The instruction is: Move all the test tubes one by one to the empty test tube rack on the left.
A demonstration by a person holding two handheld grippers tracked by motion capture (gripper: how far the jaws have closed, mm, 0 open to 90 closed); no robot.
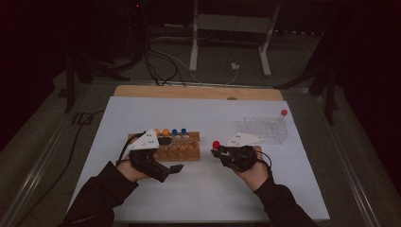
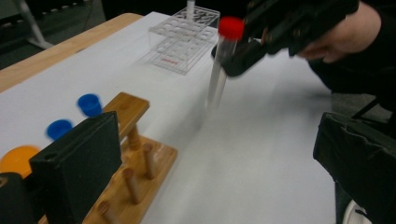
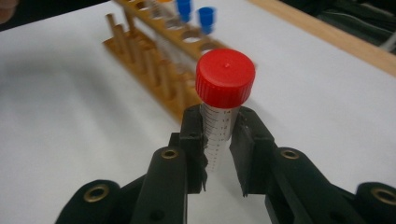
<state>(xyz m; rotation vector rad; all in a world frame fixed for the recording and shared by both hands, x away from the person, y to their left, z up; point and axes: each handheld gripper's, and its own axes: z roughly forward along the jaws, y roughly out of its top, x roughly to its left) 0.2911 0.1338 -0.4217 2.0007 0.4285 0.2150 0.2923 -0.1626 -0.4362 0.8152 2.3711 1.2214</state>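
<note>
Right tongs (image 3: 218,154): clamped on a clear graduated tube, both black jaws pressing its sides just under the cap; in the high view they sit right of centre on the surface (image 1: 222,152).
Red-capped tube (image 3: 223,93): held upright in the right tongs, off the surface, between the two racks; the left gripper view shows its clear body hanging below the jaws (image 2: 219,74).
Left tongs (image 2: 210,154): jaws stand wide apart with nothing between them; one jaw lies beside the wooden rack's near end.
Left hand (image 1: 130,168): at the near left of the wooden rack, its tongs pointing right.
Wooden rack (image 1: 182,150): left of centre on the surface, a row of holes on top and pegs along its base.
Blue caps (image 3: 205,16): two capped tubes standing in the wooden rack.
Orange caps (image 1: 165,132): in the same rack, beside the blue ones.
Clear rack (image 1: 265,128): well to the right, behind the right hand, one red-capped tube standing at its far corner.
Surface (image 1: 198,189): white sheet over a wooden top.
</note>
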